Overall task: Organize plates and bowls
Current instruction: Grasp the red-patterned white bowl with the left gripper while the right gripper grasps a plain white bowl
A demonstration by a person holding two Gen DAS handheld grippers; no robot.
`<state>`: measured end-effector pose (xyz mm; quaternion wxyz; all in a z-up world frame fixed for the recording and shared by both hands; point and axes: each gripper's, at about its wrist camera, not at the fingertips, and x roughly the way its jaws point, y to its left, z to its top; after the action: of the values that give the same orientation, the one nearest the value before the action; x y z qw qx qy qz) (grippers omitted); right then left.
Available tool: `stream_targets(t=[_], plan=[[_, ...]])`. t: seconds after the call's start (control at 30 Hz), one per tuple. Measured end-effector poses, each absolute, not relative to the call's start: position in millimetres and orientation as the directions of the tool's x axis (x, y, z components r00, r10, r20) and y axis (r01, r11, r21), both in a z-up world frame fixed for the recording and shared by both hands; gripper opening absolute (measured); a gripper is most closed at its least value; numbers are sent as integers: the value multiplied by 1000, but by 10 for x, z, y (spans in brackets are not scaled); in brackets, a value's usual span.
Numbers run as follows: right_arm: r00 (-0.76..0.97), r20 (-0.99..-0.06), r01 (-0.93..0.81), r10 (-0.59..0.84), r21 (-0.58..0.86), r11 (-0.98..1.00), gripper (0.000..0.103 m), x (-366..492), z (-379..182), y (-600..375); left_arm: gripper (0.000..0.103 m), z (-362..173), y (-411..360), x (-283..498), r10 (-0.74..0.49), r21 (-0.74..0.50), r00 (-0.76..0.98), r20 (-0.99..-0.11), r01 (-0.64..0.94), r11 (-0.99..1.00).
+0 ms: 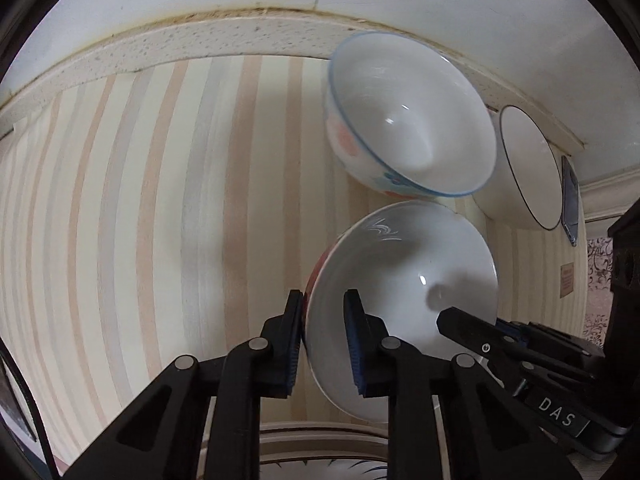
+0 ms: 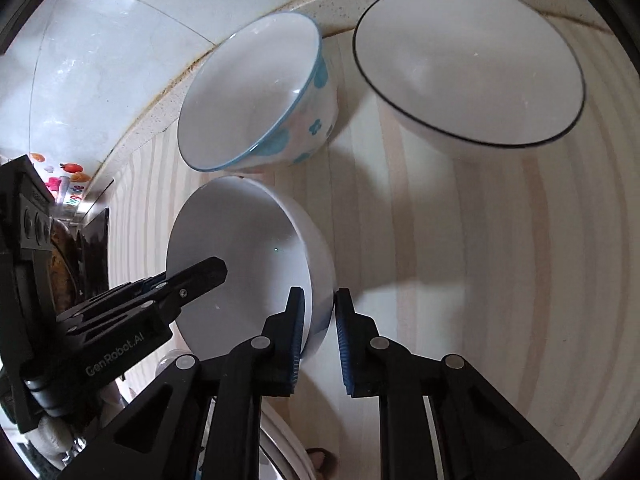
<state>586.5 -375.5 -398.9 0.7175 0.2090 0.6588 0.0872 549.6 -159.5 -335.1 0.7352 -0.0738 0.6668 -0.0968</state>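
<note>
Striped table (image 1: pixel 160 200) under me, white tiled wall behind. My left gripper (image 1: pixel 324 344): fingers straddle rim of near white bowl (image 1: pixel 400 280), one outside, one inside, clamped. My right gripper (image 2: pixel 318 340) pinches opposite rim, same bowl. Blue-rimmed floral bowl (image 2: pixel 256 96) sits just beyond, nearly touching. Dark-rimmed white bowl (image 2: pixel 472 72) further right, near table's back edge.

Striped counter (image 2: pixel 460 240) carries flowered bowl (image 2: pixel 256 96), black-rimmed bowl (image 2: pixel 472 68), white bowl (image 2: pixel 244 256).
</note>
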Motion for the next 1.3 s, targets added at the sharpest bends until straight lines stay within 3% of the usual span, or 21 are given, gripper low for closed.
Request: stream_targets(t=[0.6, 0.9, 1.3], plan=[[107, -915, 198, 390, 404, 893, 17, 4590, -3490, -4539, 18, -2803, -2458, 4604, -318, -301, 88, -944, 166, 939], [93, -924, 298, 371, 381, 875, 16, 3995, -3700, -5103, 18, -3051, -3042, 4165, -317, -306, 13, -948, 232, 923], [87, -929, 338, 361, 368, 866, 17, 3861, -3872, -5392, 18, -3298, -3367, 4006, -270, -267, -31, -962, 284, 921]])
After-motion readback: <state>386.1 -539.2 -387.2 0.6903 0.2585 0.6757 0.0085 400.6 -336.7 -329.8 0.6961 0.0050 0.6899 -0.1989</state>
